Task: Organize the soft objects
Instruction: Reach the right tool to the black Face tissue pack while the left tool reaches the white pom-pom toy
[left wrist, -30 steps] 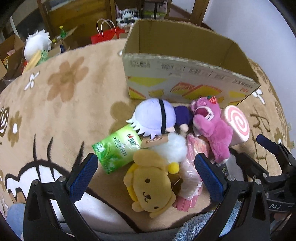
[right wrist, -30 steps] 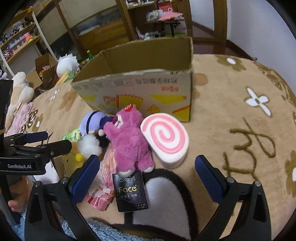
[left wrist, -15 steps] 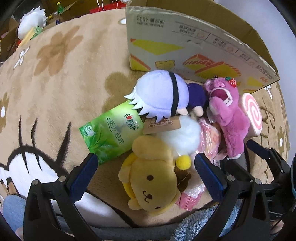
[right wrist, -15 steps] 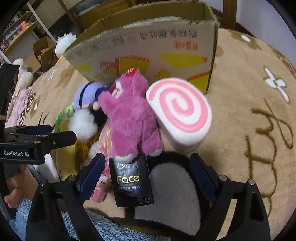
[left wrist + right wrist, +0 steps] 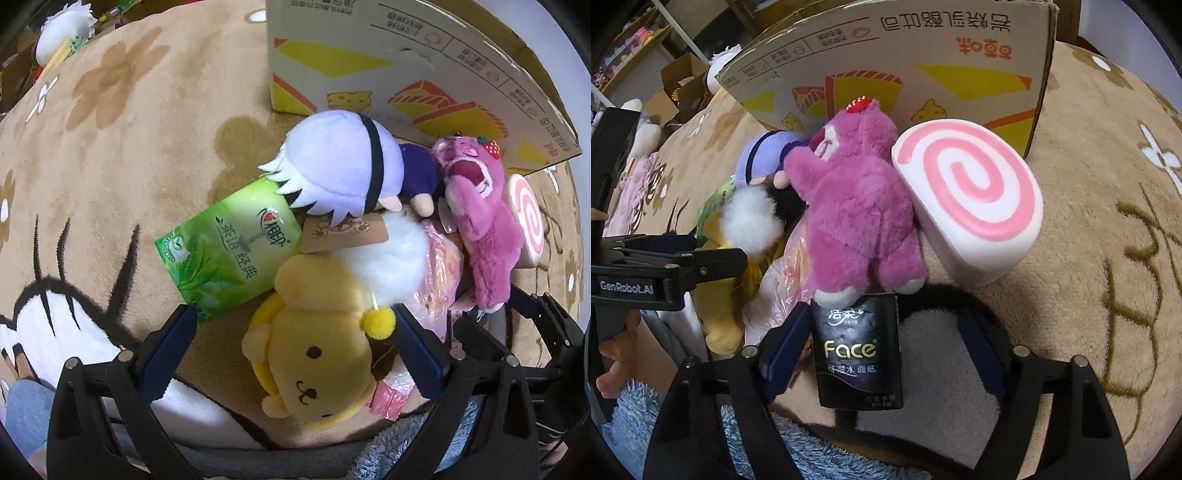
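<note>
The cardboard box stands on the brown flowered rug, and the soft things lie heaped against its printed front wall. Nearest that wall are the lavender-haired doll, the pink bear and the pink swirl cushion; the cushion reaches the box's right corner, with bare rug beyond it. Farther out from the box lie the green tissue pack and the yellow dog plush, with open rug to their left.

The left gripper is spread wide, its fingers either side of the yellow dog plush, not pressing it. The right gripper is also spread, straddling the black tissue pack at the bear's feet; the left pad is close, contact unclear. Only the right view shows this pack fully; only the left shows the green pack's face.
</note>
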Demonstrator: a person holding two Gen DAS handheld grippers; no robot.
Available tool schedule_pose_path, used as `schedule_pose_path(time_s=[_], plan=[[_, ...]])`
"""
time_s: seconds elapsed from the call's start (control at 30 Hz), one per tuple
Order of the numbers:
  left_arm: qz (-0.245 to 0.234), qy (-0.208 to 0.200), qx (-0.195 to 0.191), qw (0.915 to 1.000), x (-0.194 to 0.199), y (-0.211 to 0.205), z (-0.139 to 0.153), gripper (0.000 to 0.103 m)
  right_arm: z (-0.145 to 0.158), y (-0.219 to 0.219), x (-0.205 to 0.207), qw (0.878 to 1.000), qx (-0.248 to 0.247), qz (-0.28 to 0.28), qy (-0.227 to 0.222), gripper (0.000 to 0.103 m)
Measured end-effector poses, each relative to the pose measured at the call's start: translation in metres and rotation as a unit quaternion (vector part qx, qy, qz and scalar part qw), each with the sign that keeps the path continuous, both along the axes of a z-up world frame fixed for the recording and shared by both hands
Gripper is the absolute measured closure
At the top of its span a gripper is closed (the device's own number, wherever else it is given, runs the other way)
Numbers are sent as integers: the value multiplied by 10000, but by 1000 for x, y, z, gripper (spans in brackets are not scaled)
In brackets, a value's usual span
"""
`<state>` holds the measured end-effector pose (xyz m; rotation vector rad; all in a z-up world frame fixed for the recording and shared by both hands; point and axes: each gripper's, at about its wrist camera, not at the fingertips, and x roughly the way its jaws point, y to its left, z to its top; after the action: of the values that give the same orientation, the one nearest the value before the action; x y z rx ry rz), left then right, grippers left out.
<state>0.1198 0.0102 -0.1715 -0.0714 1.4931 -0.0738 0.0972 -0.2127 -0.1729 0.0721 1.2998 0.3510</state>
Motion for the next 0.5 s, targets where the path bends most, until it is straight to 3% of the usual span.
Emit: schedule_pose_path(time_s=[0.1, 0.27, 0.33, 0.4, 0.47, 0.5], plan=[[-36, -2, 24, 10000, -3, -2, -2, 9, 0, 1, 0, 10000, 26, 22, 13, 30], [-116, -23, 20, 9999, -6, -6, -2, 24, 2, 3, -2, 10000, 18, 66, 20, 32], [-129, -69, 34, 9999, -9, -10, 3, 32, 2, 5, -3, 9999, 91, 109, 31, 54], [-122, -206, 135, 9996, -12, -11, 9, 39, 2, 7, -4, 9997, 177, 162, 83, 54], [-158, -355, 177, 9991, -16, -14, 15, 54, 4, 9, -5, 9996, 188, 186, 42, 54], [-182, -403, 207, 9988, -17, -15, 17, 55, 6, 9, -5, 9996, 199, 190, -7, 54]])
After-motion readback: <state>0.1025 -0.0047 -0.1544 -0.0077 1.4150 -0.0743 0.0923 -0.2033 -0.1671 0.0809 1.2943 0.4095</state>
